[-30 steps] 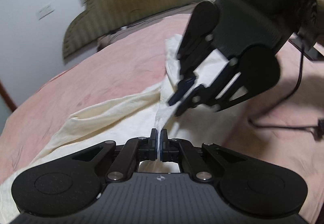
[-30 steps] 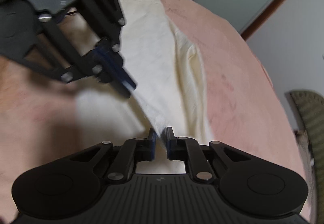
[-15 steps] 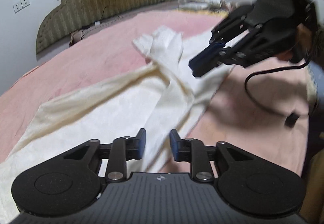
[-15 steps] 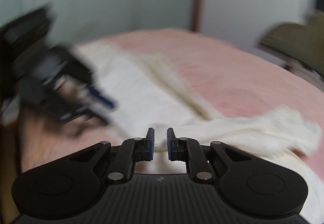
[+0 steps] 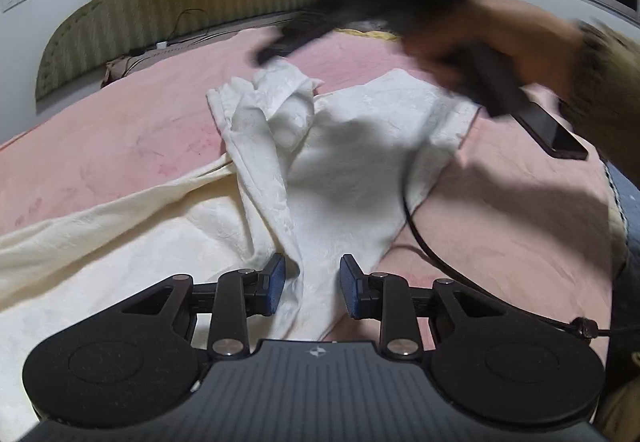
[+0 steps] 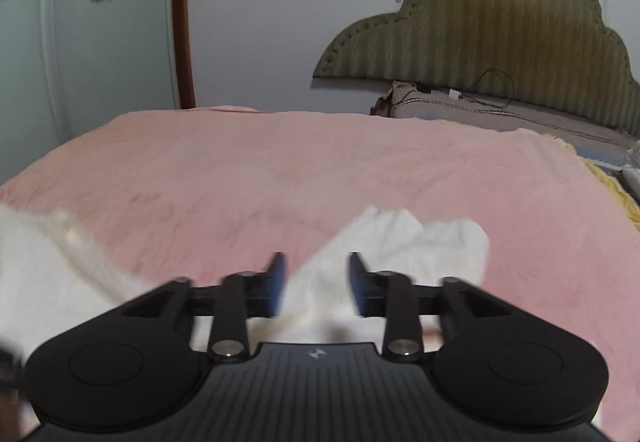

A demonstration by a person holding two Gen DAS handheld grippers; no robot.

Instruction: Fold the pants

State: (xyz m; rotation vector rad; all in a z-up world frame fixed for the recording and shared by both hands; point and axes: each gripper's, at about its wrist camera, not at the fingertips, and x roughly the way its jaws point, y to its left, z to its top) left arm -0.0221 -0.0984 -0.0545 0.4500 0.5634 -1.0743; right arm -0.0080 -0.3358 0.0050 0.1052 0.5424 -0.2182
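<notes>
The big pink bed (image 6: 320, 162) fills both views, and a green headboard (image 6: 500, 34) stands at its far end. The bed is soft and flat, so it is a good place to spread clothes out.

The white pants (image 5: 340, 170) lie on the bed. One long leg runs off to the near left, and a bunched, crumpled end (image 5: 276, 98) sits farther away. They are not flat yet, so I think the folding is only at the start and the cloth needs smoothing first.

A black cable (image 5: 416, 230) lies across the pink cover on the right, touching the edge of the pants. It could get caught in a fold.

The left gripper (image 5: 312, 284) is low over the near part of the pants. Its jaws are wide apart with cloth between them, but they are not pinching it.

The right gripper (image 6: 316, 278) is blurry. Its jaws are apart too, just above the crumpled end, holding nothing. It looks ready to pick a new spot.
</notes>
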